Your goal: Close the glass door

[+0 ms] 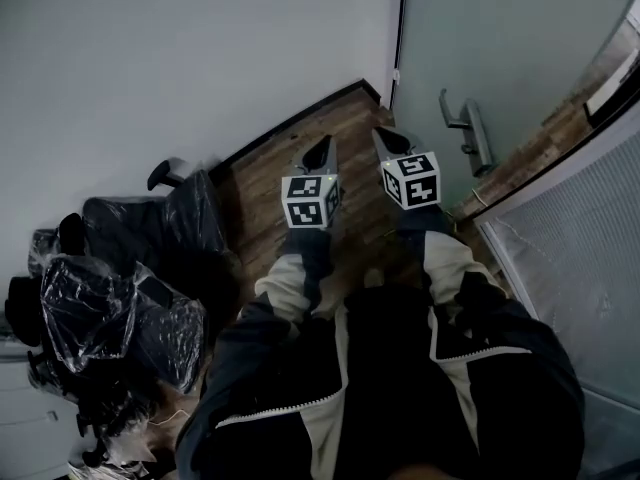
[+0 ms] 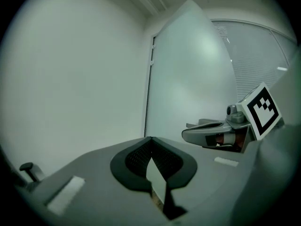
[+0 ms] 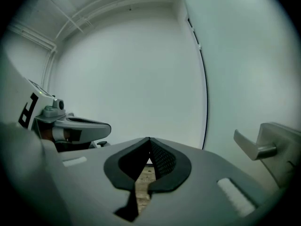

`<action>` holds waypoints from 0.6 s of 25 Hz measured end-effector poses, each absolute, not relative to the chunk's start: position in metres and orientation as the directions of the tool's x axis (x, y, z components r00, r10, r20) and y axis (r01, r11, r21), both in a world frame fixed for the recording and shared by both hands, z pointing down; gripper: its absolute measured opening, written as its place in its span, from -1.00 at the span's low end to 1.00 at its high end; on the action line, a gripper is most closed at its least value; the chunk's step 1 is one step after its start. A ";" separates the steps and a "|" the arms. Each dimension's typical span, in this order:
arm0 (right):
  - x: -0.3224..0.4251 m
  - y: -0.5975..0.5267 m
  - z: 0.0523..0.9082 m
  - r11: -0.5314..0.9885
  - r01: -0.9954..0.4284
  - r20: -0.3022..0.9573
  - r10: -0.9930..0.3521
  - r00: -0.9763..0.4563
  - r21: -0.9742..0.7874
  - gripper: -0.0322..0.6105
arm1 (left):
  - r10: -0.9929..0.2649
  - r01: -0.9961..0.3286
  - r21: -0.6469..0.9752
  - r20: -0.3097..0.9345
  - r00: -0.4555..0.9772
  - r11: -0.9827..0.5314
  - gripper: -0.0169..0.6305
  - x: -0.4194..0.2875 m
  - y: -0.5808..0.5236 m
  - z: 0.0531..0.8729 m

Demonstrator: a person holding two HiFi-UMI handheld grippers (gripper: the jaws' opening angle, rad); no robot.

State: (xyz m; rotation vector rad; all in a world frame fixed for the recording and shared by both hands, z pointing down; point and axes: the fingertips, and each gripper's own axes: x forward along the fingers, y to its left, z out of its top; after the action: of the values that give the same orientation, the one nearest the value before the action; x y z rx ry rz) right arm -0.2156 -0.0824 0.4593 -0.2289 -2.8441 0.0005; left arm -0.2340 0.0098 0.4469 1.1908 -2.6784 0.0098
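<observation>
The glass door (image 1: 440,38) stands ahead and to the right of the person. One edge runs down a dark vertical strip in the corner where it meets the white wall (image 1: 180,58), so it looks swung open and not yet closed. Its metal lever handle (image 1: 470,133) juts from the pane just to the right of the right gripper (image 1: 388,140) and shows at the right edge of the right gripper view (image 3: 256,145), near but not touched. Both grippers are held side by side over the wooden floor (image 1: 290,183), pointing toward that corner and only slightly downward, probably an approach posture before one of them goes for the handle. The left gripper (image 1: 322,153) has its fingers clenched tip to tip with nothing between them, and the right gripper's fingers are likewise clenched and empty. Pushing or hooking the lever with them shut may be the intention, though they would have to part to grip it. Plastic-wrapped office chairs (image 1: 130,308) are parked along the wall at the left, clear of the door's swing. A ribbed glass partition (image 1: 590,258) lies to the right.
</observation>
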 end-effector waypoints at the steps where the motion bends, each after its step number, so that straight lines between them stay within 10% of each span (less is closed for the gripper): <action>1: -0.224 -0.091 0.459 0.988 0.150 0.281 0.151 -0.948 -0.026 -0.88 | -0.743 -0.746 0.073 0.193 -0.640 0.662 -0.94 -0.241 -0.002 0.445; 15: -0.245 -0.188 0.463 0.988 -0.156 0.304 -0.144 -0.942 -0.016 -0.88 | -0.933 -0.947 0.078 0.213 -0.290 0.313 -0.94 -0.289 -0.157 0.459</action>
State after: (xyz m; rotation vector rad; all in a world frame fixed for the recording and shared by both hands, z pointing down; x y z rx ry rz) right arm -0.2451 -0.1882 0.4628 0.2182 -2.8263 0.0566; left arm -0.2886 -0.1572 0.4589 1.7205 -2.3589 0.0923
